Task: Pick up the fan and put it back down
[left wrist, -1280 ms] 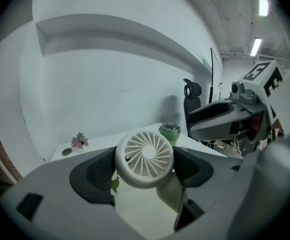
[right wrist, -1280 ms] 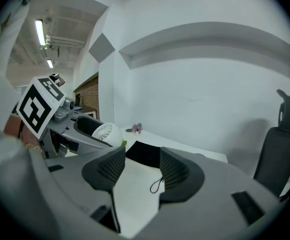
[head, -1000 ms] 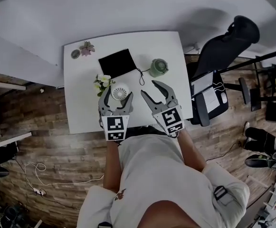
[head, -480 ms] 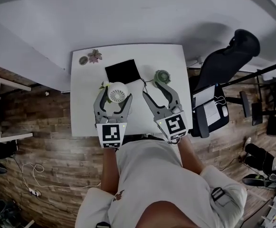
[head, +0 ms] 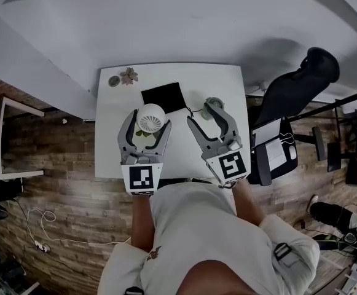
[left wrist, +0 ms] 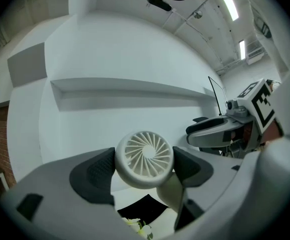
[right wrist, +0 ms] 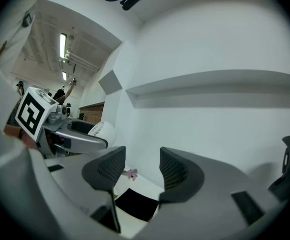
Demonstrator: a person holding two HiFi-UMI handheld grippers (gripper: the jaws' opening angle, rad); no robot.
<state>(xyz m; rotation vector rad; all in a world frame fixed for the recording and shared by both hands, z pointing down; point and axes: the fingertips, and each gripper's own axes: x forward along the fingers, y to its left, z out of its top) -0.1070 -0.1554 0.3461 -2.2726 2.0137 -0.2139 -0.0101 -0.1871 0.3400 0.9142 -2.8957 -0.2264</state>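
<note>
The small white round fan (head: 150,117) is off the white table (head: 113,155), level and facing back toward the left gripper's camera. My left gripper (head: 147,123) is shut on it, one dark pad on each side of the fan's ring (left wrist: 145,158). In the left gripper view the fan's stem runs down to the right, next to the right pad. My right gripper (head: 205,117) hovers beside it on the right, open, with nothing between its pads (right wrist: 141,166). From the right gripper view the fan (right wrist: 103,131) shows at the left, in the other gripper.
On the table lie a black pad (head: 164,97), a green round object (head: 211,106) partly under the right gripper, a pink flower (head: 128,75) and a small dish (head: 113,80). White flowers (left wrist: 137,227) sit below the fan. A black office chair (head: 295,85) stands to the right.
Both grippers have risen together, and the fan has come up off the table in the left gripper. The right gripper stayed open and empty.
</note>
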